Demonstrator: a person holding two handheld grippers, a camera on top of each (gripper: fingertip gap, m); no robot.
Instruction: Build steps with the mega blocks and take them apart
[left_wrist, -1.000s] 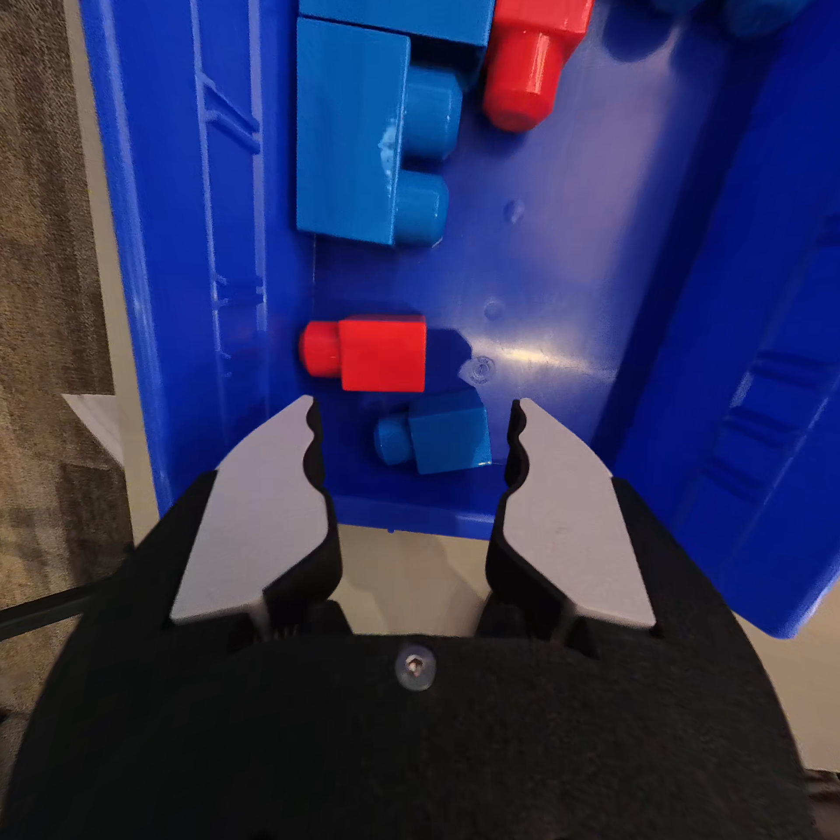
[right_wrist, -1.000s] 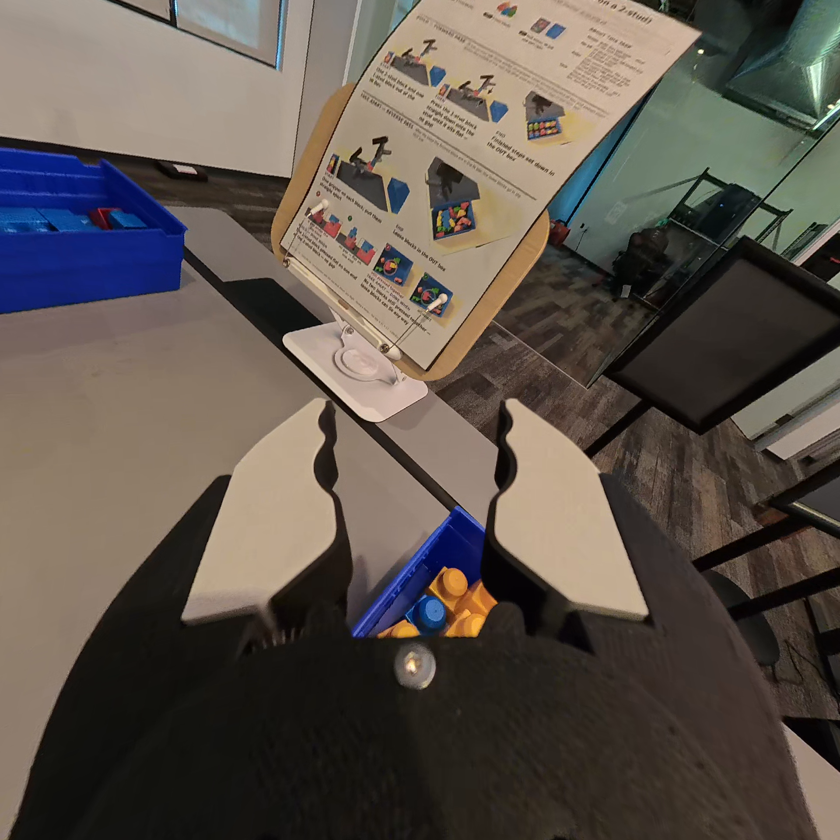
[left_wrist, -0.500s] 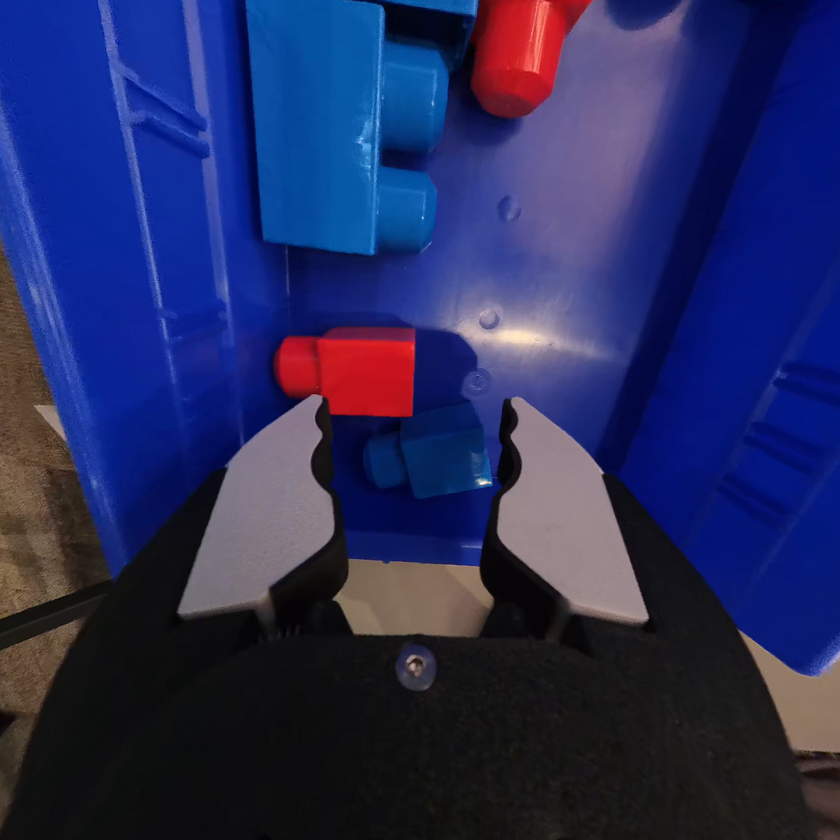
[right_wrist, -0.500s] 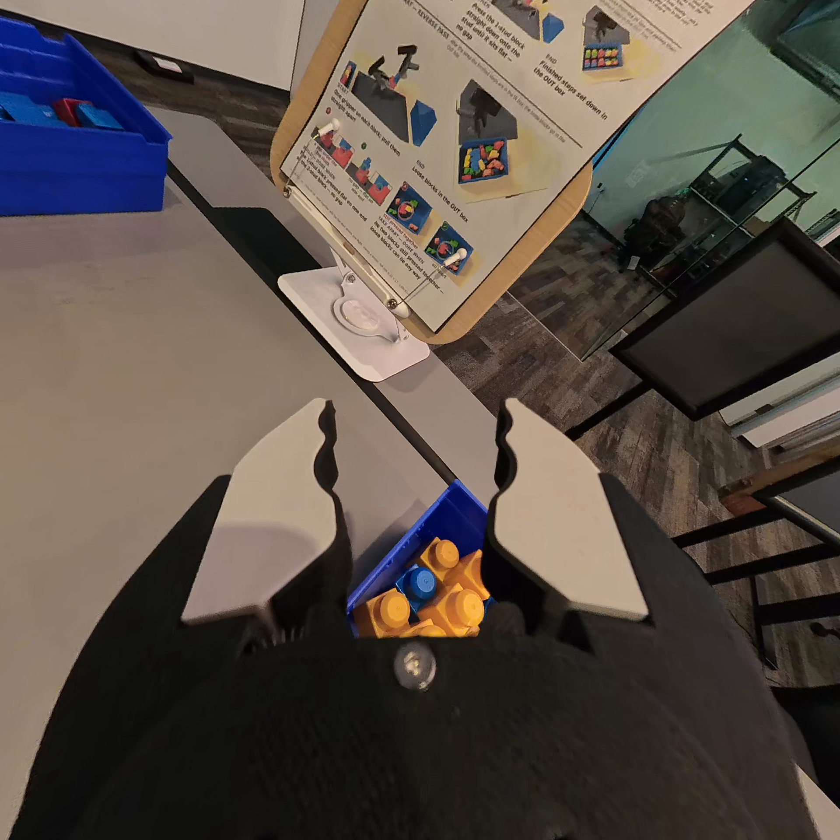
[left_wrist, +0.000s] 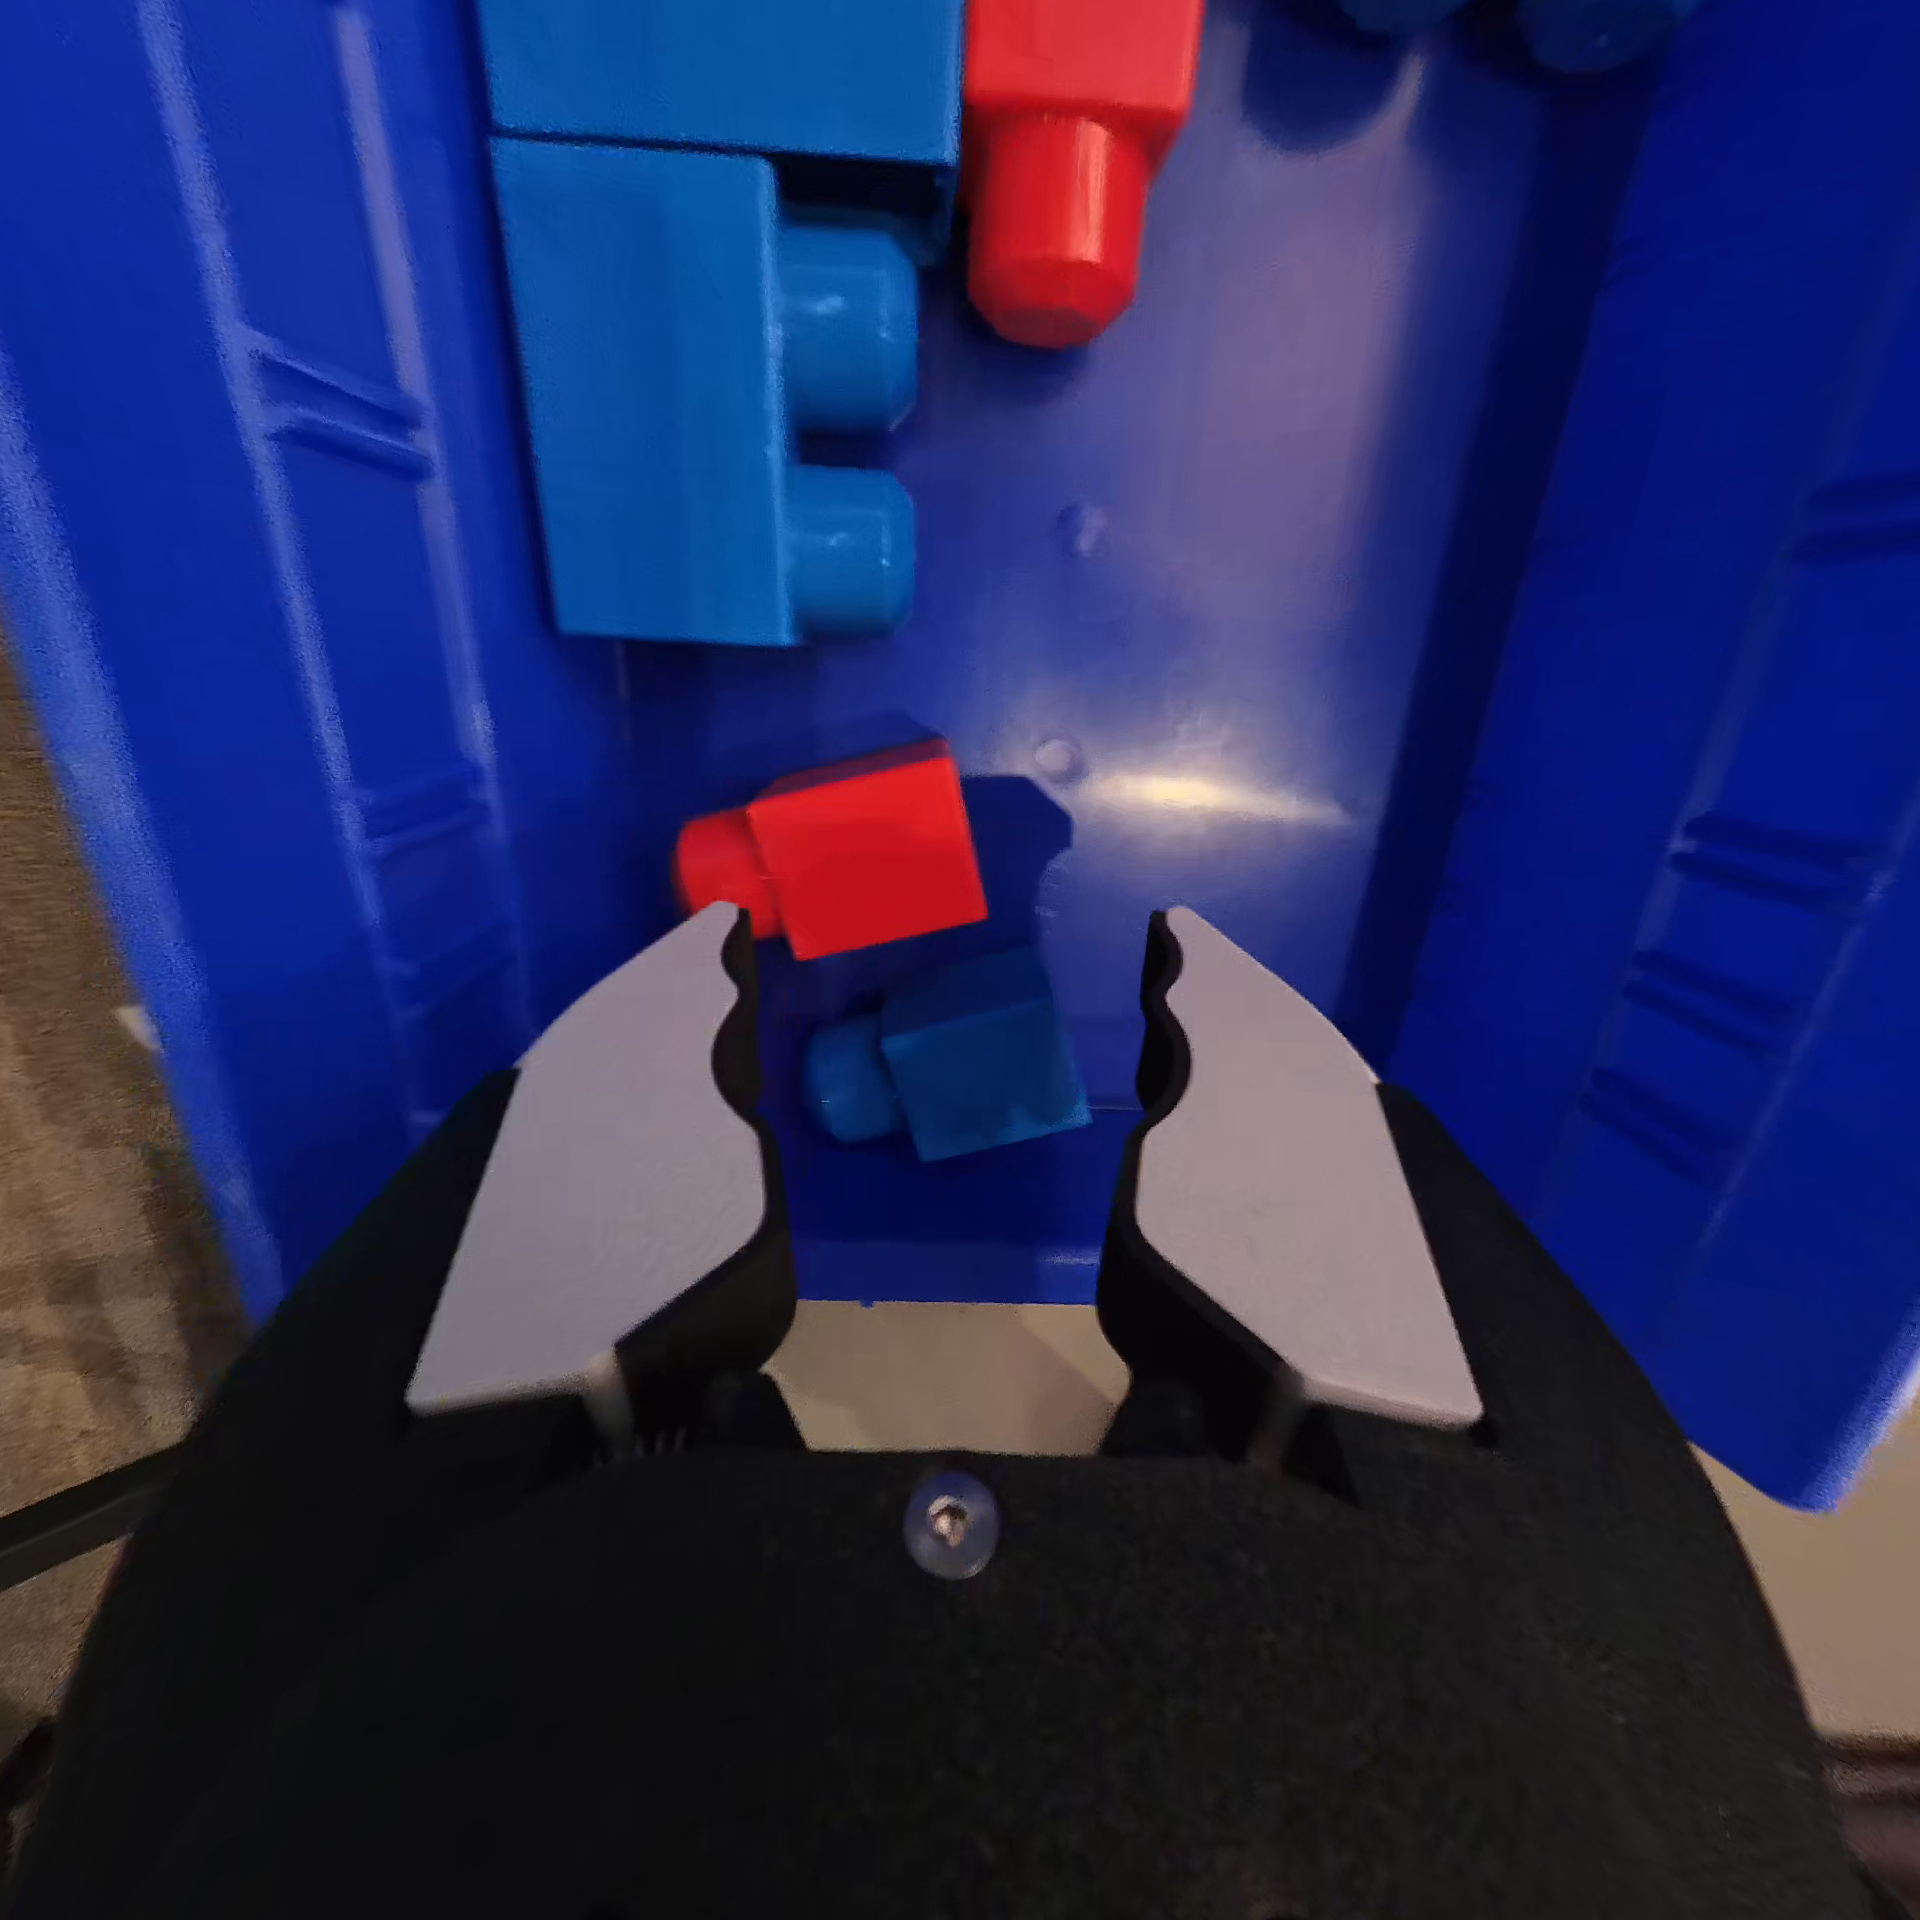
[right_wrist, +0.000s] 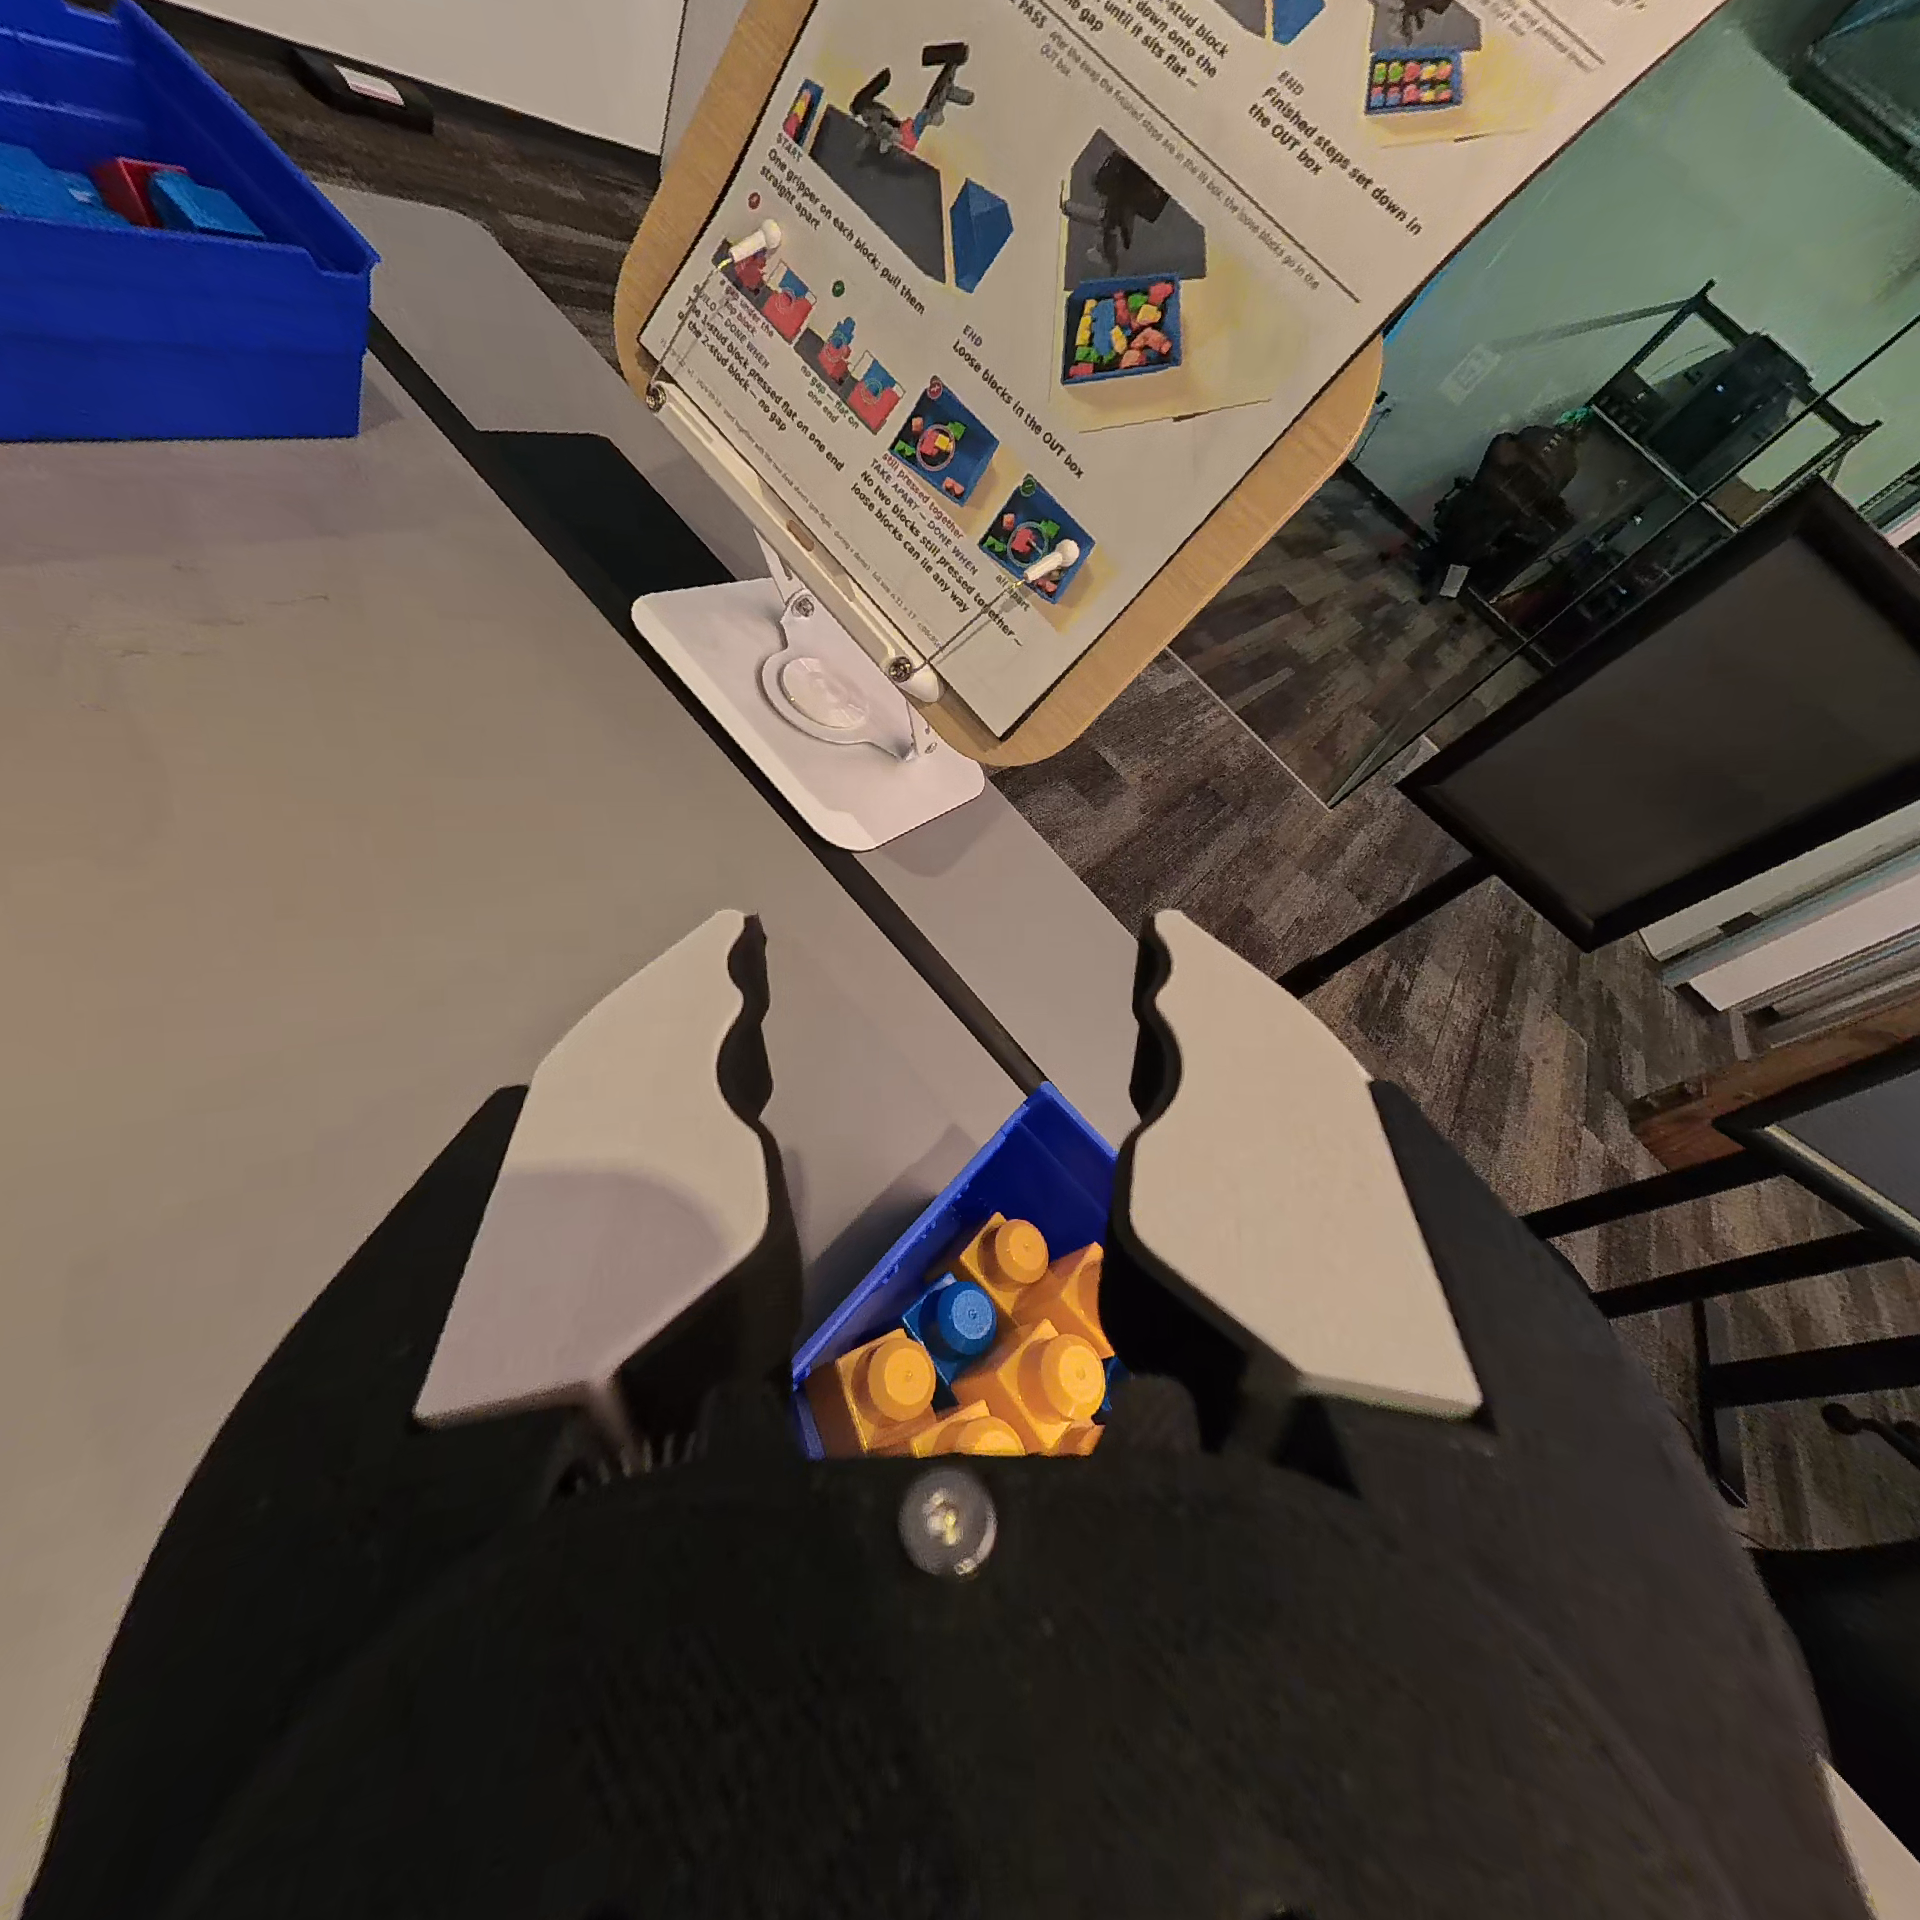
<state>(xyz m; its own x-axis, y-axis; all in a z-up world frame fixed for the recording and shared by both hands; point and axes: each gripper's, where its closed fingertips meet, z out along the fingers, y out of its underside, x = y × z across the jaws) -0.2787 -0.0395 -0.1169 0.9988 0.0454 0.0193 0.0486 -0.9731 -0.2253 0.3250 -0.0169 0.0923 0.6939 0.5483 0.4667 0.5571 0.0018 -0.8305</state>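
The left gripper (left_wrist: 945, 920) hung over the near end of a deep blue plastic bin (left_wrist: 1714, 727), its two grey-faced fingers spread wide and holding nothing. Between those fingers, just short of the tips, lay a small blue one-stud plastic block (left_wrist: 977, 1060) on its side, stud toward the left finger, touching neither finger. Just beyond it, by the left fingertip, lay a small red one-stud plastic block (left_wrist: 868, 868), tilted and possibly touching the blue one; motion blur made that hard to judge. Farther ahead were a larger blue two-stud block (left_wrist: 665, 395) and a second red block (left_wrist: 1060, 177).

The right gripper (right_wrist: 945, 920) was also wide open and empty, held above a grey tabletop (right_wrist: 260, 779). Below its fingers, close to the palm, a corner of a second blue bin (right_wrist: 1023, 1153) showed orange studded blocks (right_wrist: 1049, 1371) around one blue stud (right_wrist: 961, 1320). Ahead stood an instruction sheet on a wooden board with a white base (right_wrist: 831, 748).
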